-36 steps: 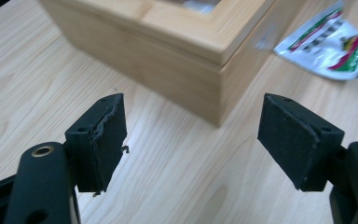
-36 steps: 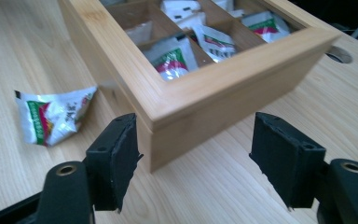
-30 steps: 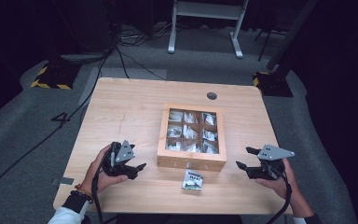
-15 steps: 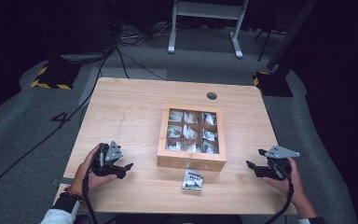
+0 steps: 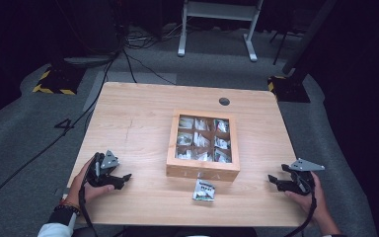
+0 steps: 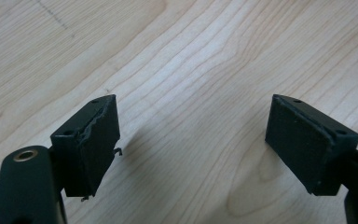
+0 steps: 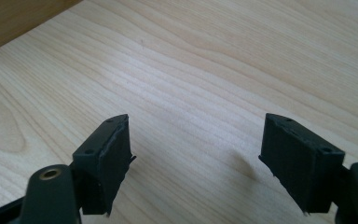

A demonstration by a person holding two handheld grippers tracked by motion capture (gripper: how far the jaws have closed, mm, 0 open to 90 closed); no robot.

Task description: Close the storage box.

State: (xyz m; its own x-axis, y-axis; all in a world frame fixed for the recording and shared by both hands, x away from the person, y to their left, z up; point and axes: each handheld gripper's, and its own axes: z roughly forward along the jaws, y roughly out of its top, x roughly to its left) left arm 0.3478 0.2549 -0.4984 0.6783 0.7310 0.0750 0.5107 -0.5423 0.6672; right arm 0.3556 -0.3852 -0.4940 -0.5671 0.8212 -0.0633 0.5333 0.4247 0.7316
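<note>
The small foil sachet lies flat on the table, alone, just in front of the wooden compartment box and roughly midway between the two tongs. It sits well apart from each, off to the inner side of the left gripper and likewise inward of the right gripper. Both tongs hang low over bare wood with nothing between their jaws; the jaws of each have just been opening and now stand spread wide, as the left gripper view and the right gripper view both show. The sachet looks thin, light and crinkly, so it will likely skid on the smooth wood if nudged sideways, and its glossy skin may slip under the pads. A sensible hold would be across one short edge or a corner, with one jaw slid low beneath the lip. A light squeeze should do, since the contents probably crush easily.
</note>
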